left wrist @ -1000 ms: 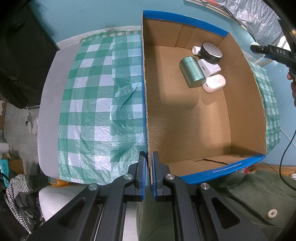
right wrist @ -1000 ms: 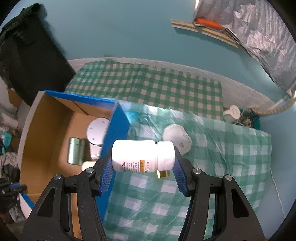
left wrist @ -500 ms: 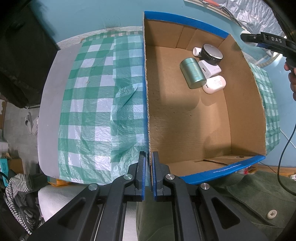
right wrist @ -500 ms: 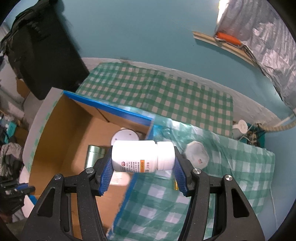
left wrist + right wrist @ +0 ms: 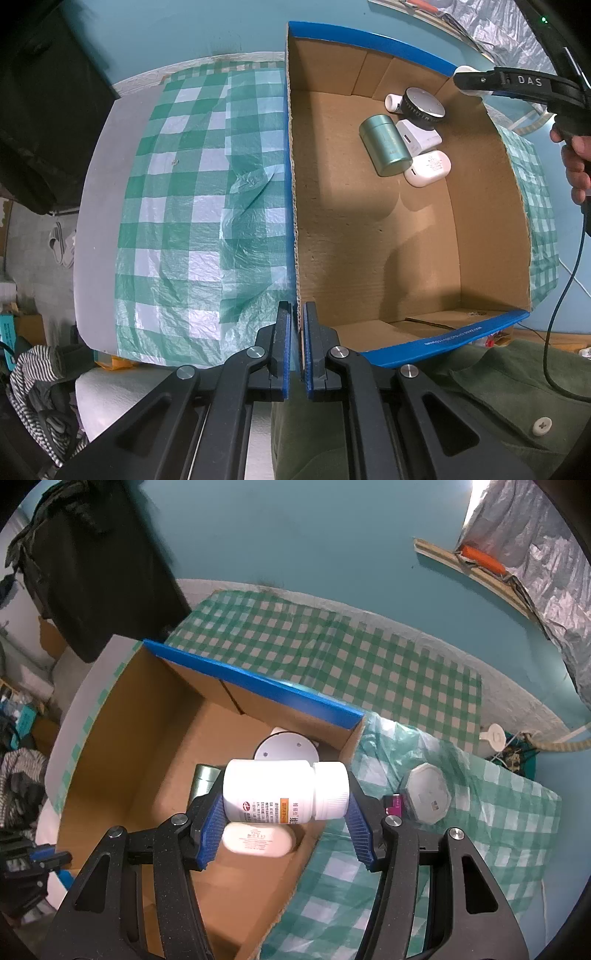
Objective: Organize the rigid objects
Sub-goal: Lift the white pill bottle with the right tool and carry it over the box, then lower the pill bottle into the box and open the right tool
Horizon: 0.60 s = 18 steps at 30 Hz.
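The work surface is a table under a green-checked cloth [image 5: 177,206], set against a teal wall, and the landmark for every position below is the open cardboard box [image 5: 491,236] with blue-taped rims. I hold the left gripper [image 5: 298,343] clamped on the box's near-left wall, with one finger on either side of the cardboard, which steadies the box. My right gripper [image 5: 285,825] grasps the white bottle [image 5: 284,792], suspended above the box's right wall, partly over the interior. The bottle's long axis lies horizontal, across the span between the fingers, with the cap pointing away from the box toward the cloth and the base toward the box interior. The pads bear on the two ends, base and cap. I judge the bottle to be a light, stiff plastic item with a smooth, somewhat slippery skin; an end-to-end grip is secure against crushing but allows rotation about the axis, so a grip across the labelled body would resist rolling better. Inside the box, at its far right corner, lie a green tin [image 5: 384,144], a black-rimmed round unit [image 5: 423,107], a white adapter [image 5: 421,140] and a white case [image 5: 428,168]. On the cloth just outside the box's right wall sits an octagonal lid [image 5: 424,794].
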{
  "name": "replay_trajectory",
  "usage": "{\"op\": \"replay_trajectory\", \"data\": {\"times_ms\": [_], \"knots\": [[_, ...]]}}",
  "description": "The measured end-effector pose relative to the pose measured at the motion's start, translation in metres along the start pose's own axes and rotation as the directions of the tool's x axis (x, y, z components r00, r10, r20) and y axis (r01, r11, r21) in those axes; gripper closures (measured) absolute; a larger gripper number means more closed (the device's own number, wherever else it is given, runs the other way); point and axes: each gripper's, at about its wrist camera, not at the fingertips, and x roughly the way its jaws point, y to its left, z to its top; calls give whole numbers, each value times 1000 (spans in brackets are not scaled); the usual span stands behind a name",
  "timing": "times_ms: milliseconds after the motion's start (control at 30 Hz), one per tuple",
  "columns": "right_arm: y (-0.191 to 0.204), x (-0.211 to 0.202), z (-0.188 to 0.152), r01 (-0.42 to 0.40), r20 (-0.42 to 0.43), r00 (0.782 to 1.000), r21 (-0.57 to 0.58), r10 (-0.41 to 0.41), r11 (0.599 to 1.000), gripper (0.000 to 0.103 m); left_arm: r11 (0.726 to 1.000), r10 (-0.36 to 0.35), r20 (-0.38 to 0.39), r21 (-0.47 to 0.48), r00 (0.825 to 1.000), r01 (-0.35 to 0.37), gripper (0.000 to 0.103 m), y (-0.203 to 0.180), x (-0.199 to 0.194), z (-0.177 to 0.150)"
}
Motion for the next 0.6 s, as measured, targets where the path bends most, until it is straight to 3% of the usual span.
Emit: {"op": "replay_trajectory", "data": {"times_ms": [600], "knots": [[10, -6, 6, -12, 16, 1000, -26, 13, 1000, 45, 1000, -1, -4, 0, 1000, 1, 97, 1, 1, 0]]}}
